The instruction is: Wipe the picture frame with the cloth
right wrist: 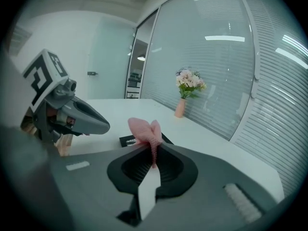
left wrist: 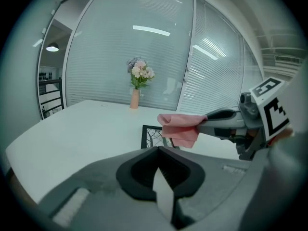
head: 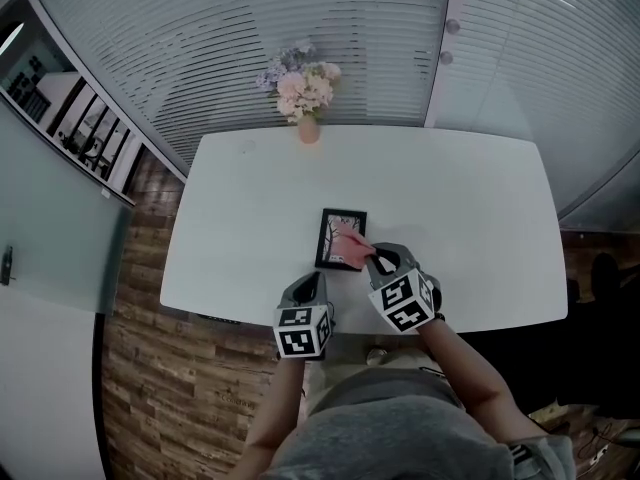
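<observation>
Showing the head view first: the picture frame point(head: 341, 238) lies flat on the white table point(head: 470, 208), a dark-edged rectangle with a pale print inside, and it serves as my reference for every position below.

Right gripper point(head: 379, 259): I have it just off the frame's near right corner, its jaws pressed together on a bunched pink cloth point(head: 350, 239). From the head view the cloth overlaps the frame's right half. In the right gripper view the cloth point(right wrist: 144, 130) rises in two folds out of the closed jaw tips, with the frame point(right wrist: 129, 139) showing behind it. In the left gripper view the cloth point(left wrist: 179, 127) hangs from the jaw tips above the frame point(left wrist: 153, 136); I cannot tell whether it touches the frame.

Left gripper point(head: 317, 282): it sits just beside the frame's near left corner, towards me. Its own view shows the jaws closed on each other with nothing between them, and the frame lies just beyond their tips.

Background: a vase point(head: 308, 129) of pale flowers point(head: 300, 80) stands at the table's far edge, well beyond the frame, before a glass wall with blinds point(head: 250, 28).
</observation>
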